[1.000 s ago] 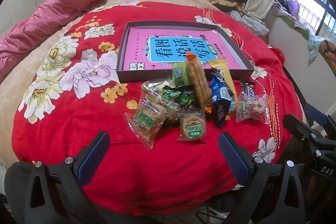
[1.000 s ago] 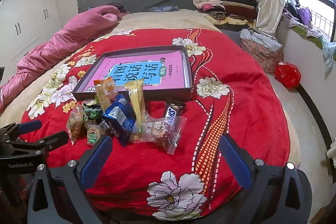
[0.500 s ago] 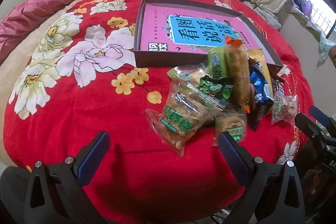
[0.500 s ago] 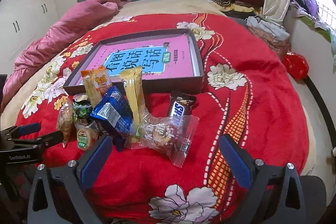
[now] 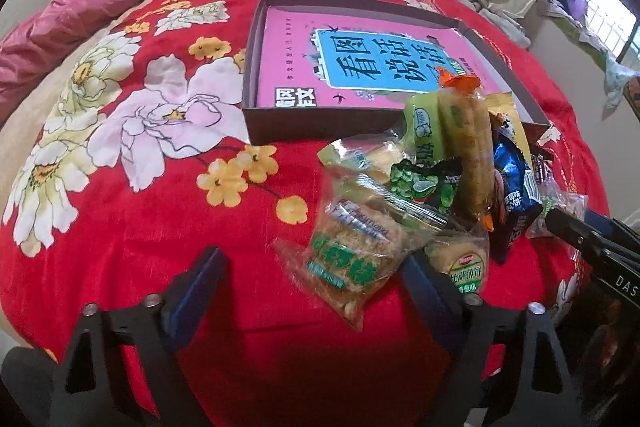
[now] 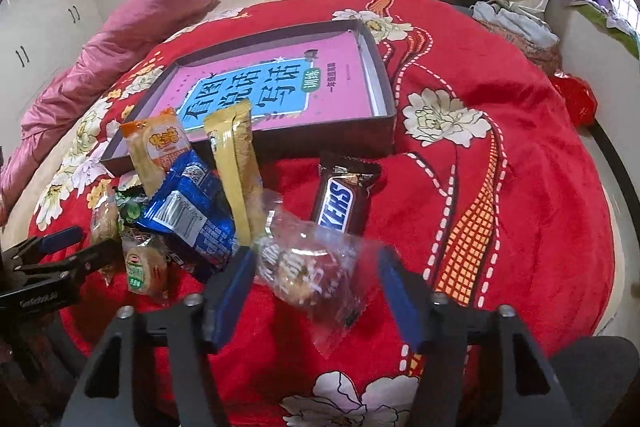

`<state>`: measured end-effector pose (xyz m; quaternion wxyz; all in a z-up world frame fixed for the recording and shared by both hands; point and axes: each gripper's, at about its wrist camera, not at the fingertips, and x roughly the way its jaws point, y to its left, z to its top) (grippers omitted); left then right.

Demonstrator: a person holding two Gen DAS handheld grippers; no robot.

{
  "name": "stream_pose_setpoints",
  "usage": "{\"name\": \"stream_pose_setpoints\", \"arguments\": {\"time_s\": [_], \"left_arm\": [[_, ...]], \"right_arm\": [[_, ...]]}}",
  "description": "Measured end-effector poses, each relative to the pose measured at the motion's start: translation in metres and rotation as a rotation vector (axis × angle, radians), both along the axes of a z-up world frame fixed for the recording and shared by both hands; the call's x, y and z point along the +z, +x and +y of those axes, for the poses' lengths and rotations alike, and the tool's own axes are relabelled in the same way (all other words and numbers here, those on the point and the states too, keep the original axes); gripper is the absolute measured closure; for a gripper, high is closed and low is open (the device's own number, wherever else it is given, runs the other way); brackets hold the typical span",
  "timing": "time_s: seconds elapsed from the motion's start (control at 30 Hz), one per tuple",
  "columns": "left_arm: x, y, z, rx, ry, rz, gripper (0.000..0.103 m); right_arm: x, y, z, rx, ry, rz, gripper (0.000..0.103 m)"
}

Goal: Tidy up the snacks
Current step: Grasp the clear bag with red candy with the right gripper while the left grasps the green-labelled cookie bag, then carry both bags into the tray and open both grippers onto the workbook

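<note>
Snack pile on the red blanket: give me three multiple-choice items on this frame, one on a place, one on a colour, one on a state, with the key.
1. Where does the Snickers bar lie?
A. inside the box
B. on the blanket, just in front of the box's near wall
C. under the pillow

2. What colour is the book lying in the shallow box?
A. pink with a blue title panel
B. plain white
C. all green

3. How does the right gripper stand to the clear snack bag?
A. shut flat with the bag far away
B. lifting the bag above the box
C. jaws either side of the bag, which lies on the blanket

Key: B, the bar rests on the red blanket outside the box; A, pink cover, blue panel; C, the jaws, just closing, flank the bag and no pad is seen pressing it.
</note>
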<state>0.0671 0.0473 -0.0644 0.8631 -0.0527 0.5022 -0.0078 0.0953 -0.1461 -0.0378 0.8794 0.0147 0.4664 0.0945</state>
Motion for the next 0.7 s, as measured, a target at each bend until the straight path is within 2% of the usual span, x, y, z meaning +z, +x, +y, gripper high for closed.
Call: {"name": "stream_pose_setpoints", "arguments": {"time_s": [0.13, 0.23, 0.3, 0.37, 0.5, 0.7], "left_arm": [[-0.002, 0.004, 0.0, -0.02, -0.031, 0.002, 0.036], [-0.002, 0.005, 0.001, -0.019, -0.055, 0.003, 0.039], [-0.001, 0.004, 0.005, -0.01, -0.079, -0.005, 0.044], [0.003, 0.004, 0.011, 0.002, -0.109, -0.025, 0.053], [0.006, 0.003, 0.019, 0.021, -0.162, -0.037, 0.057], [0.019, -0.002, 0.023, 0.031, -0.161, -0.084, 0.058]], "right_arm": [[0.002, 0.0, 0.001, 0.02, 0.015, -0.009, 0.052], [0.005, 0.0, -0.001, 0.025, 0.029, -0.019, 0.058], [0.008, 0.0, -0.003, 0.027, 0.038, -0.031, 0.067], [0.012, -0.001, -0.005, 0.032, 0.05, -0.045, 0.067], [0.016, -0.001, -0.008, 0.034, 0.073, -0.06, 0.067], [0.029, -0.001, -0.018, 0.017, 0.116, -0.114, 0.067]]}}
